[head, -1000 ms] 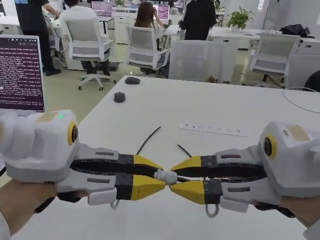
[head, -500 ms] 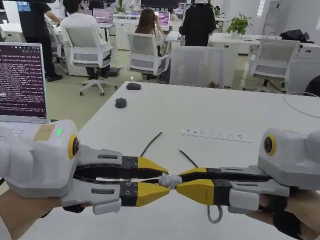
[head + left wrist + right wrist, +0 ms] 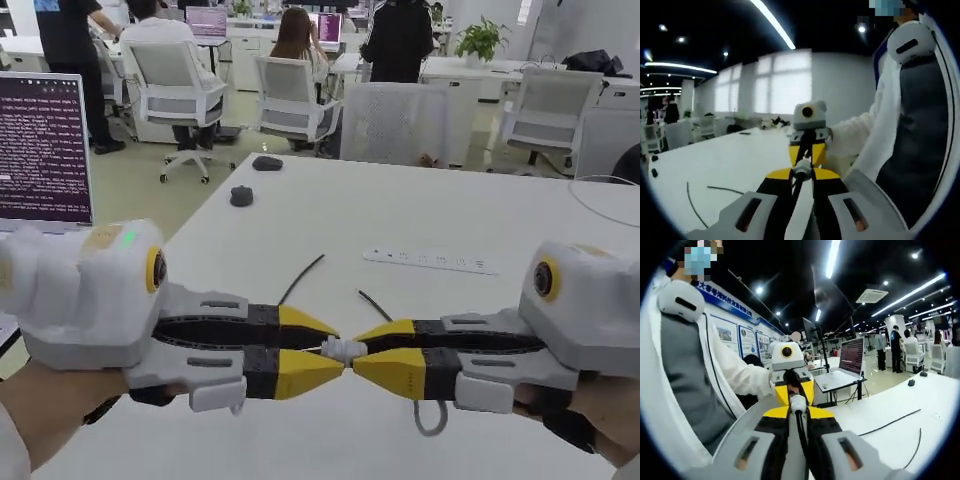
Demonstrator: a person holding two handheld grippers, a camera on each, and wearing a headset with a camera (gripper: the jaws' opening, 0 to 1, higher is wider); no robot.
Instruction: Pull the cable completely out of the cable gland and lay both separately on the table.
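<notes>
Head view: the left gripper and right gripper meet tip to tip low over the white table, with the white cable gland between them. Beyond the tips lie a long black wire, a short black wire and a power strip. A computer mouse sits farther off, and a laptop stands at the left.

Left gripper view: its yellow tips are clenched on the cable gland, and the right gripper faces it head-on.

Right gripper view: the black cable runs back from the cable gland between the jaws, which pinch it.
</notes>
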